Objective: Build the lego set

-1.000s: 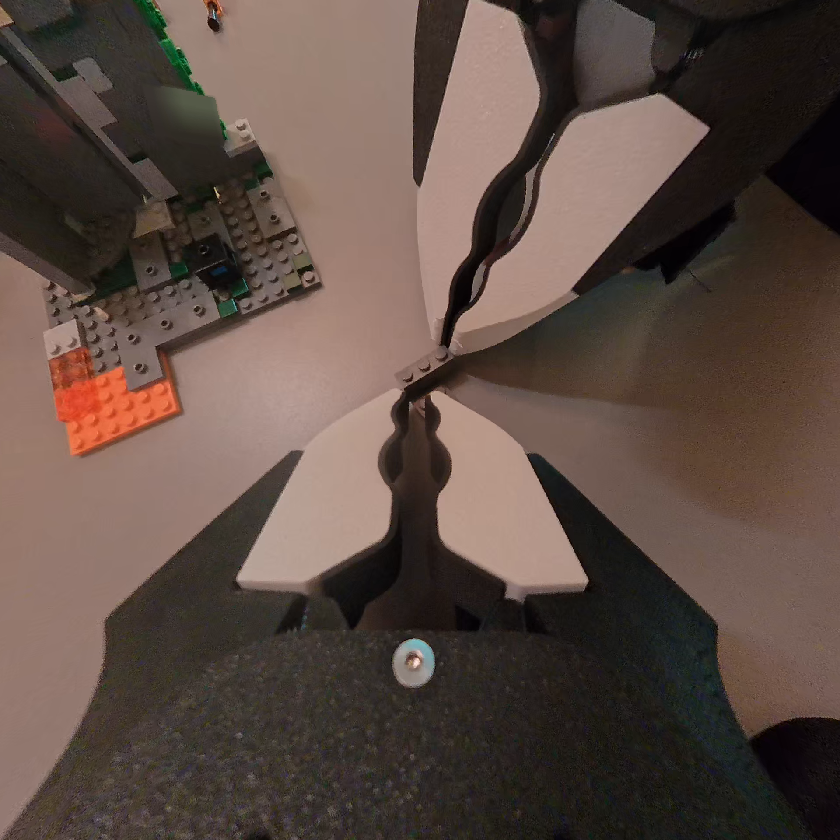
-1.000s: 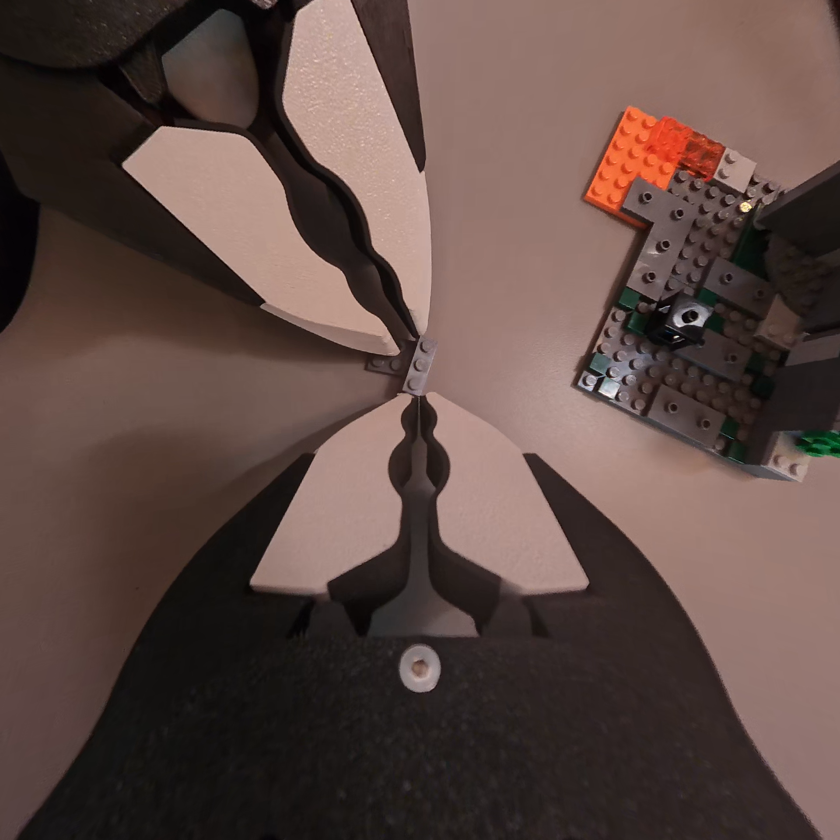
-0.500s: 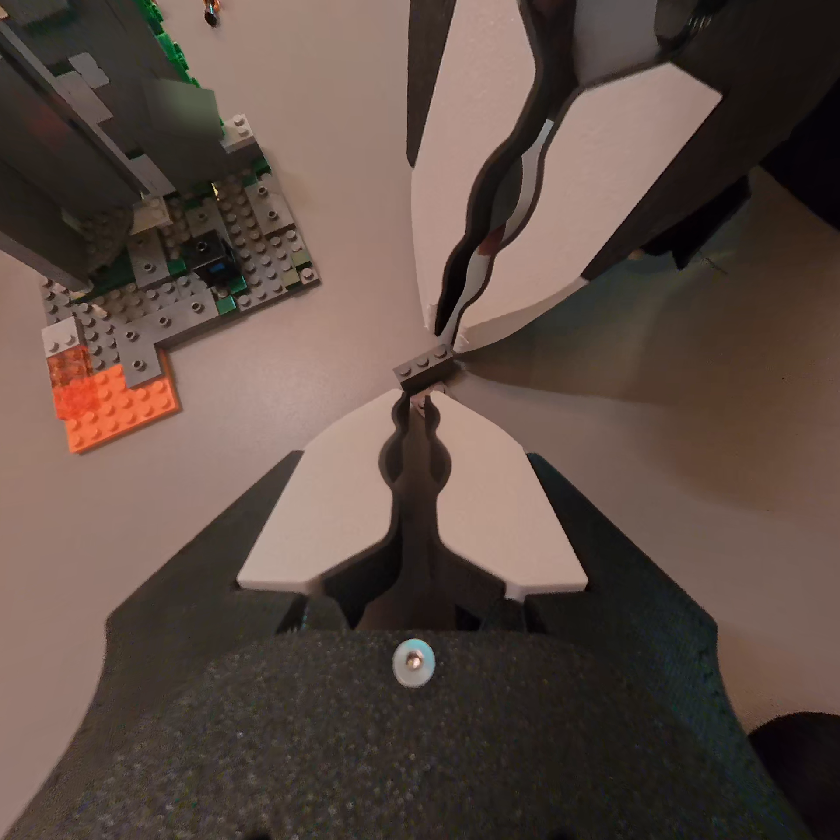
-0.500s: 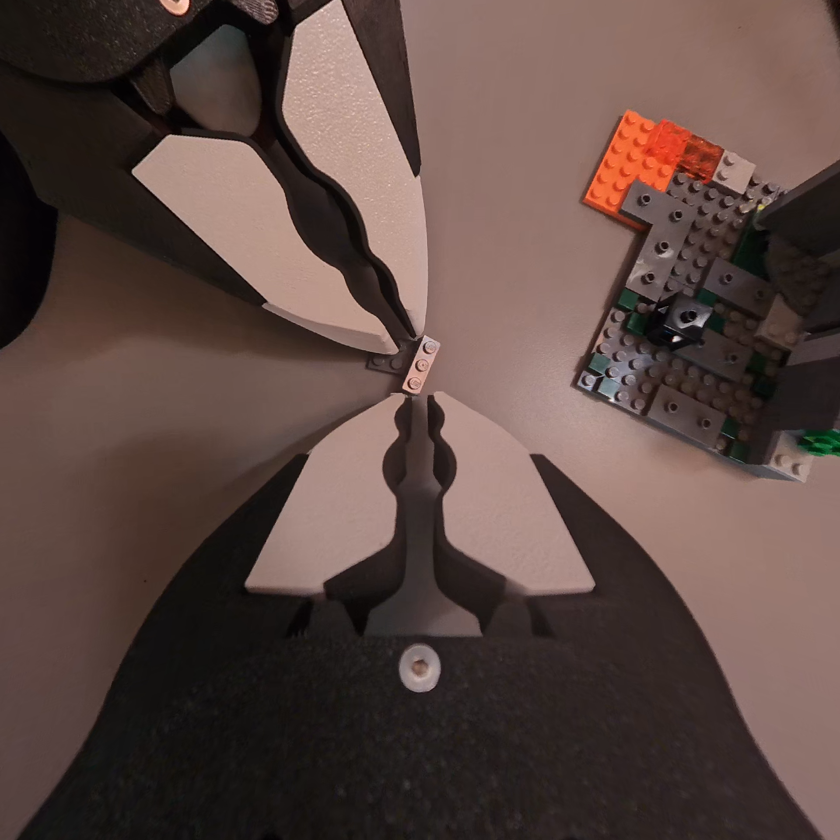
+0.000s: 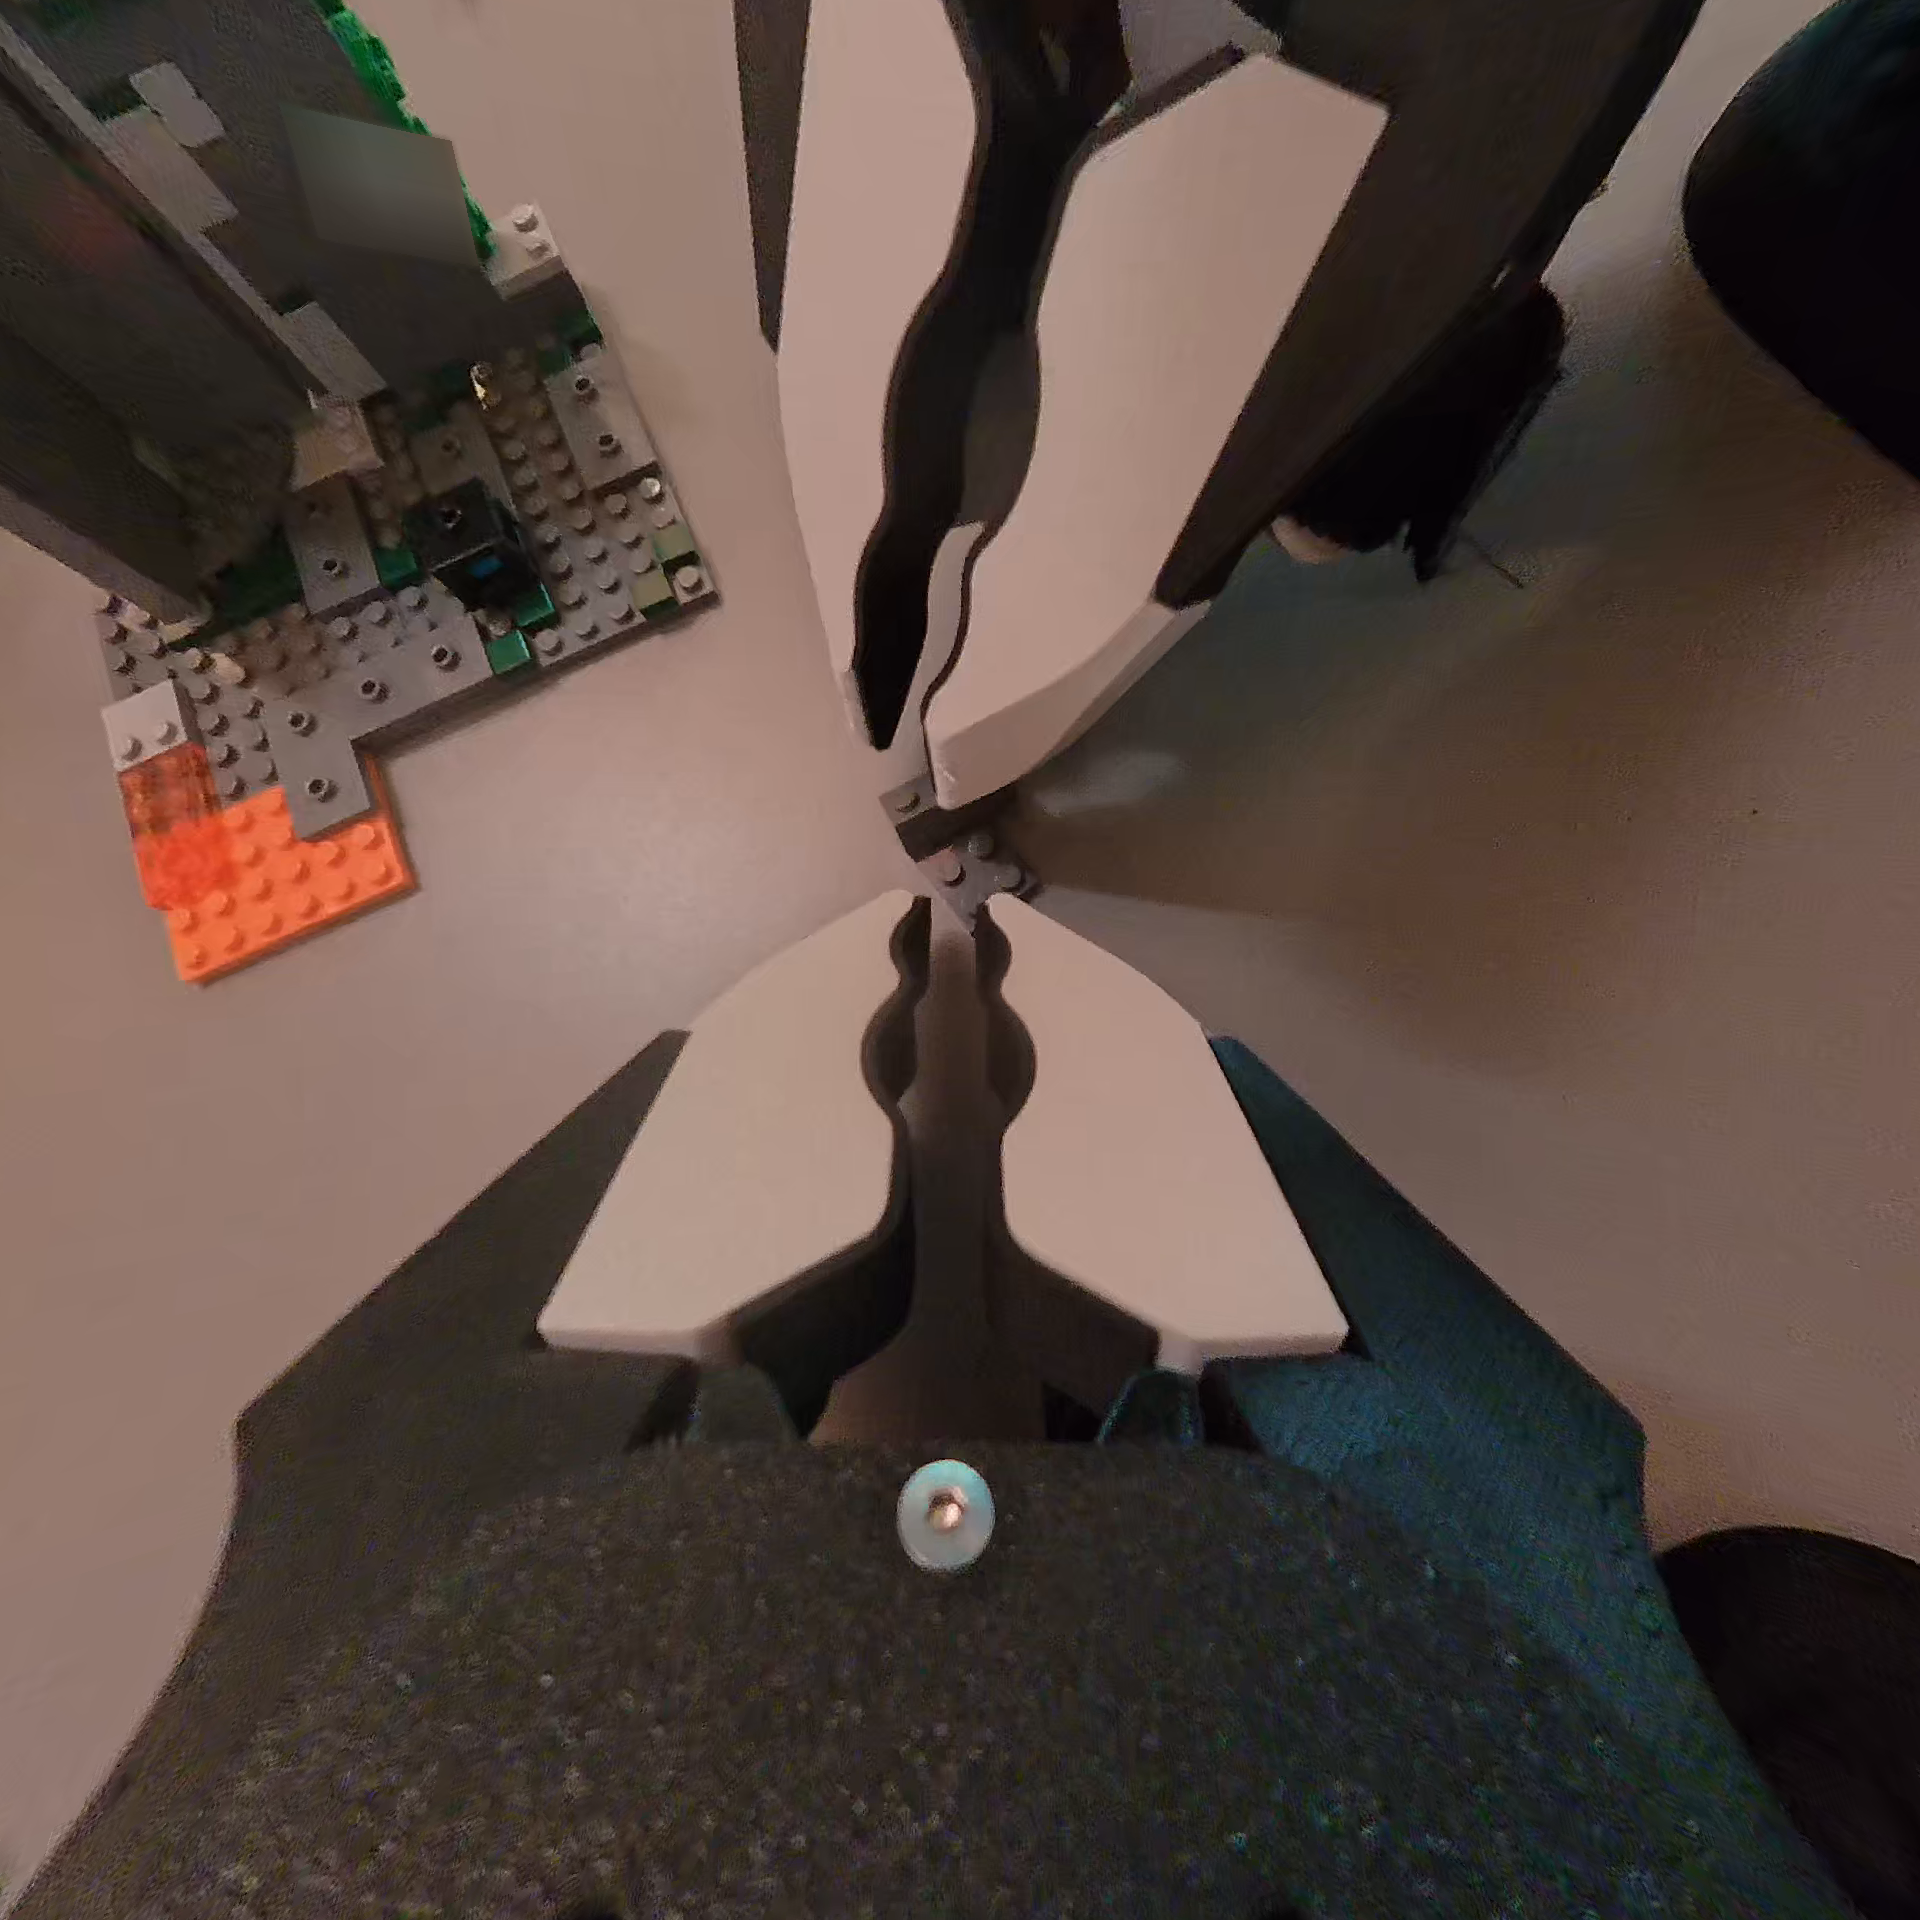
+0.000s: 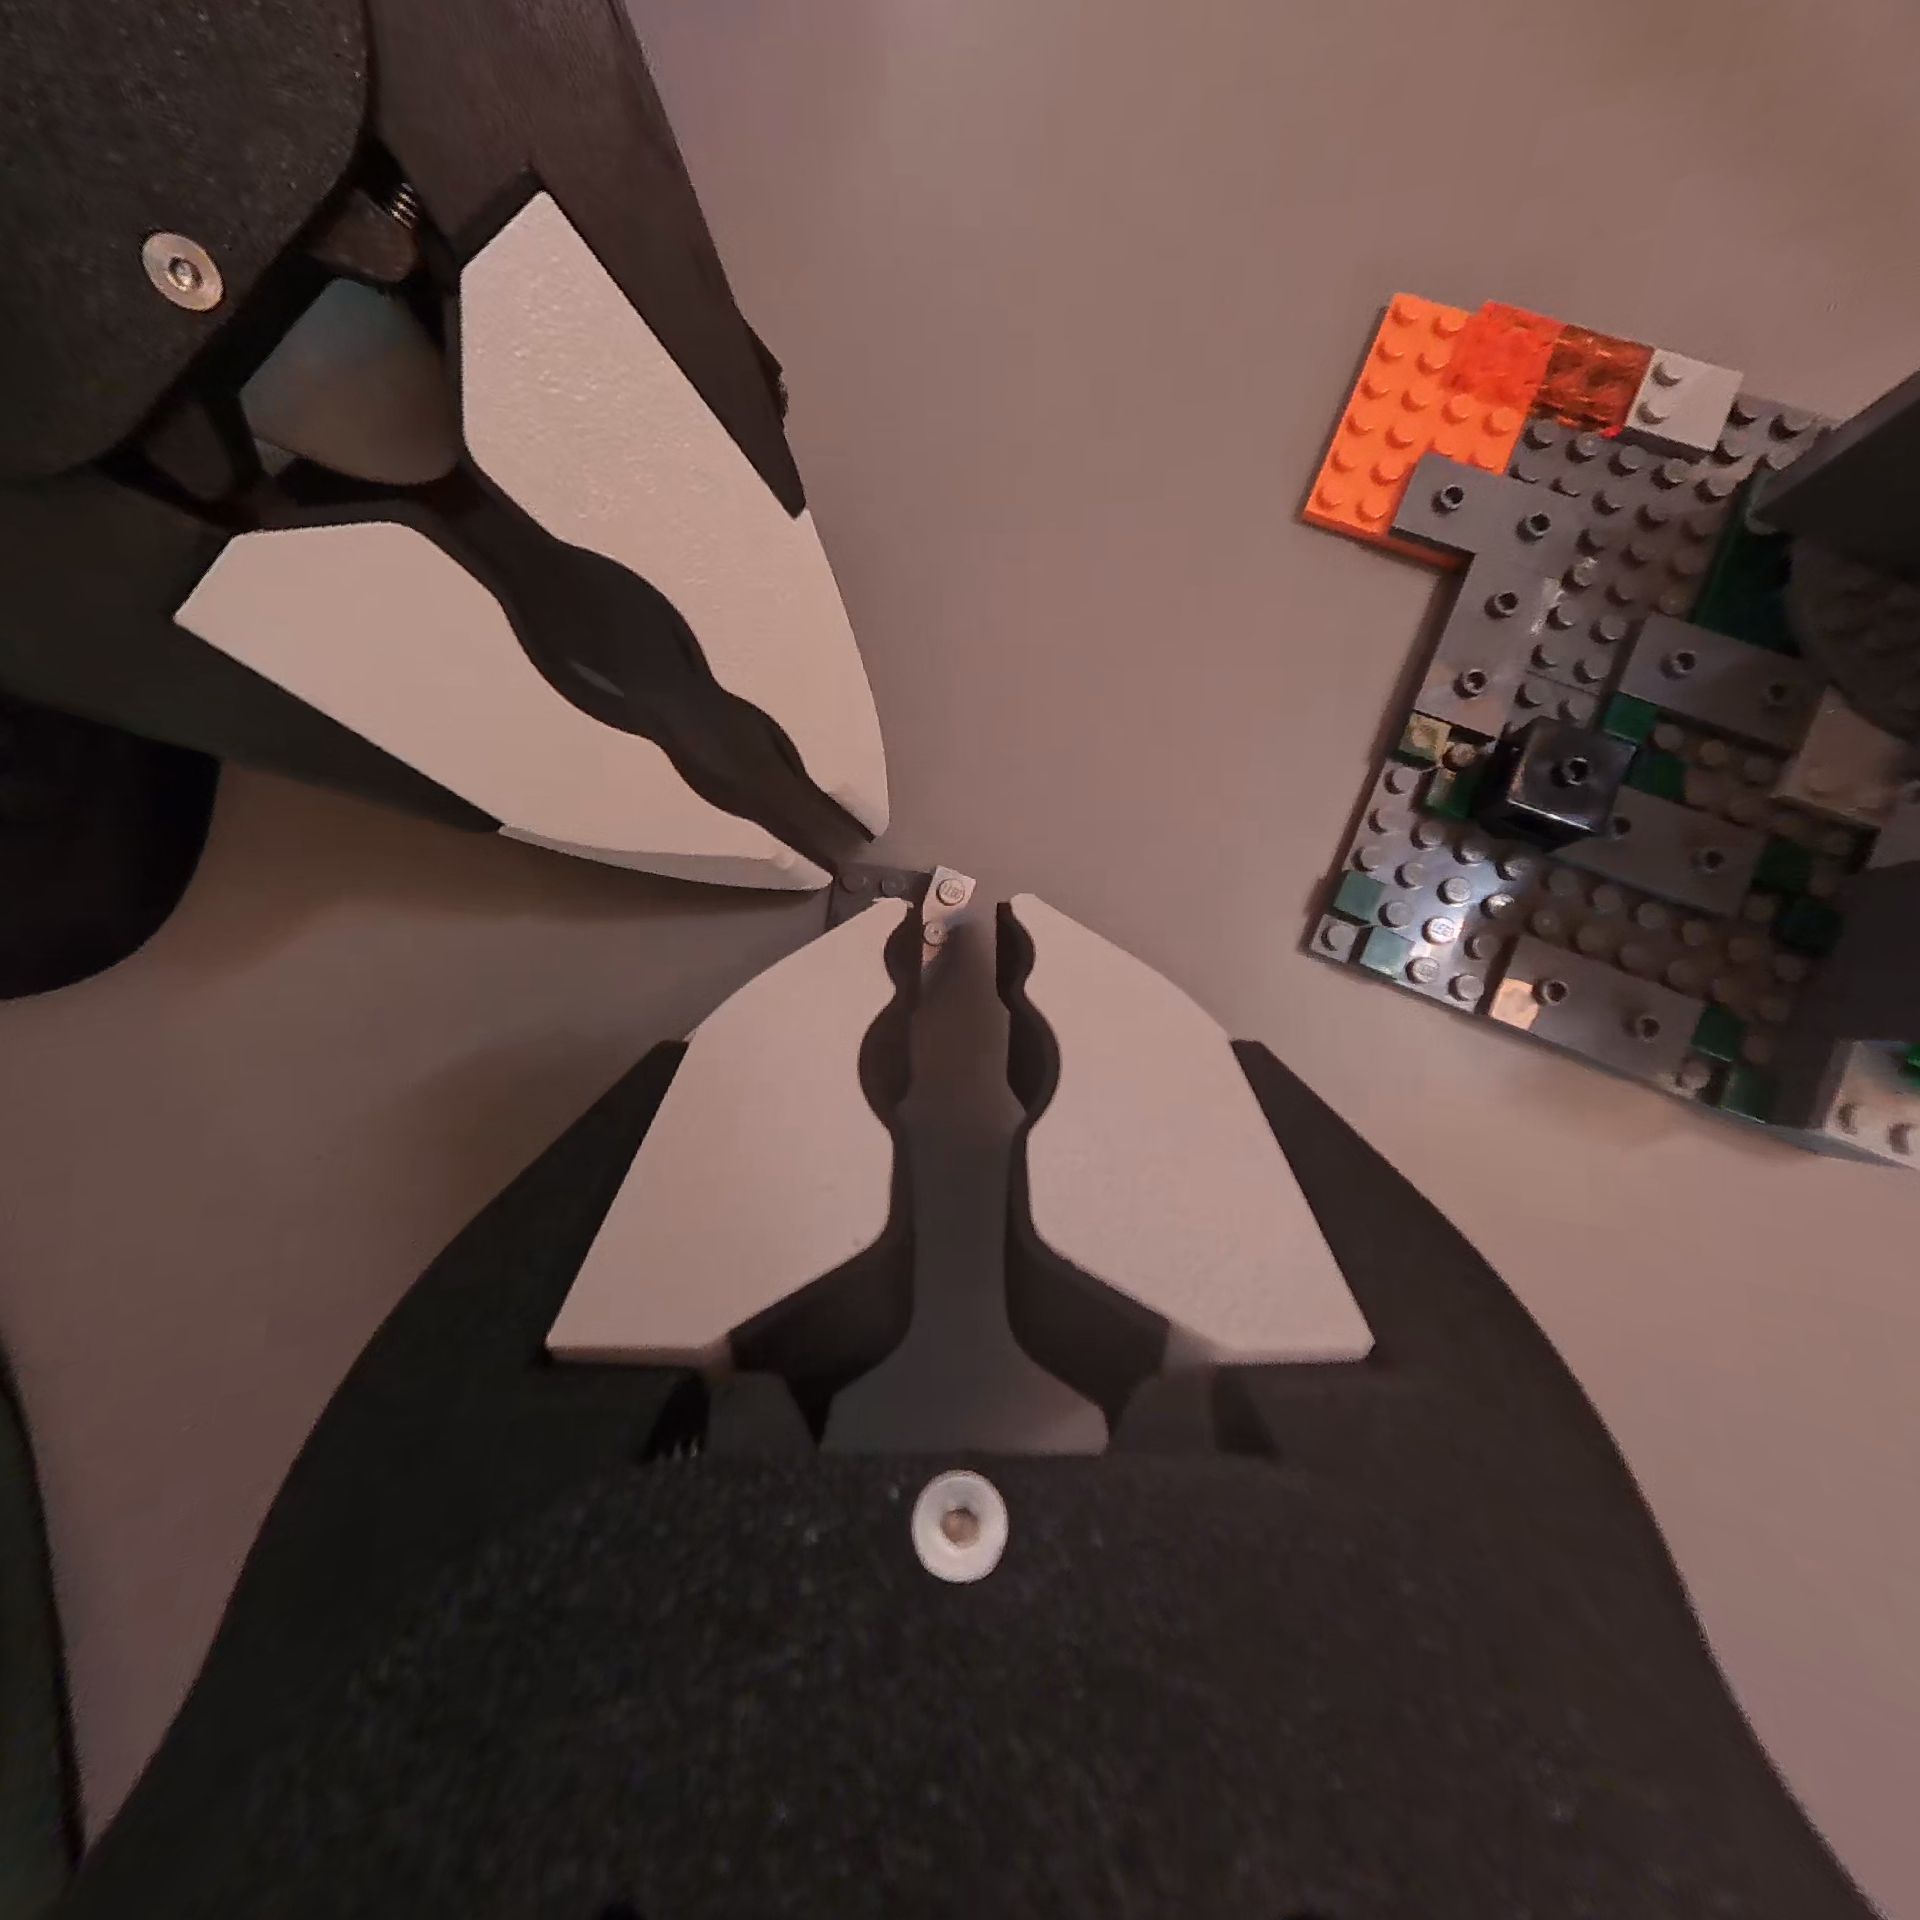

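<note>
Two joined grey plates (image 5: 961,847) are pinched at the left gripper (image 5: 948,906) tips above the table, apart from the model (image 6: 1621,727). The right gripper (image 6: 961,909) is spread. Risk: a weak edge pinch could drop them.

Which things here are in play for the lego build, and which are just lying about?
In play:
- left gripper, fingers shut on the dark grey plate
- light grey plate, set against the dark one
- right gripper, fingers open around it
- partial lego build, off to the side

Lying about:
- only a dark rounded shape, too dim to identify
</note>
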Motion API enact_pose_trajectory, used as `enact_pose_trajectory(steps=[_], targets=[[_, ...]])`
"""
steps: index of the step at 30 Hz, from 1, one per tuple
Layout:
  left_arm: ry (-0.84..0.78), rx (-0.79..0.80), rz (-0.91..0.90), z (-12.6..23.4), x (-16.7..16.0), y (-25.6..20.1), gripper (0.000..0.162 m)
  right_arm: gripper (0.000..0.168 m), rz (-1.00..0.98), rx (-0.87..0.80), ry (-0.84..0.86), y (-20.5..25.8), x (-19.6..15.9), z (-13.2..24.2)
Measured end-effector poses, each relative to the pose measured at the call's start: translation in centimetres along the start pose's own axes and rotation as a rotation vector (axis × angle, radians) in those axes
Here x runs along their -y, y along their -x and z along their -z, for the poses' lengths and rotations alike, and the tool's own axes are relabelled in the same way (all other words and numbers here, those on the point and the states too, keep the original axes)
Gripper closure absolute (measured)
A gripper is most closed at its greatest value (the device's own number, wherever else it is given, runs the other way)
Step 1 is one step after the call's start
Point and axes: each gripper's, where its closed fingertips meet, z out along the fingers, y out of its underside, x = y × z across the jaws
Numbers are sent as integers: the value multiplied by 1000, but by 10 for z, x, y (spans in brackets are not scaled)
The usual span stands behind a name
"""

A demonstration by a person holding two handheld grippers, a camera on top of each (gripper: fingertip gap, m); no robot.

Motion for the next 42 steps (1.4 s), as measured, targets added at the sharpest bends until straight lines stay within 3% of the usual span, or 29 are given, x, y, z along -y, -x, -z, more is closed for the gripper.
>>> enact_pose_trajectory(steps=[11, 29, 42], targets=[[17, -7, 5, -4, -2, -1, 156, 163, 28, -12, 25, 4, 1, -3], [16, -12, 12, -4, -2, -2, 157, 165, 243, -110, 105, 6, 2, -5], [17, -14, 13, -4, -2, -2, 157, 160, 175, -98, 89, 5, 3, -5]])
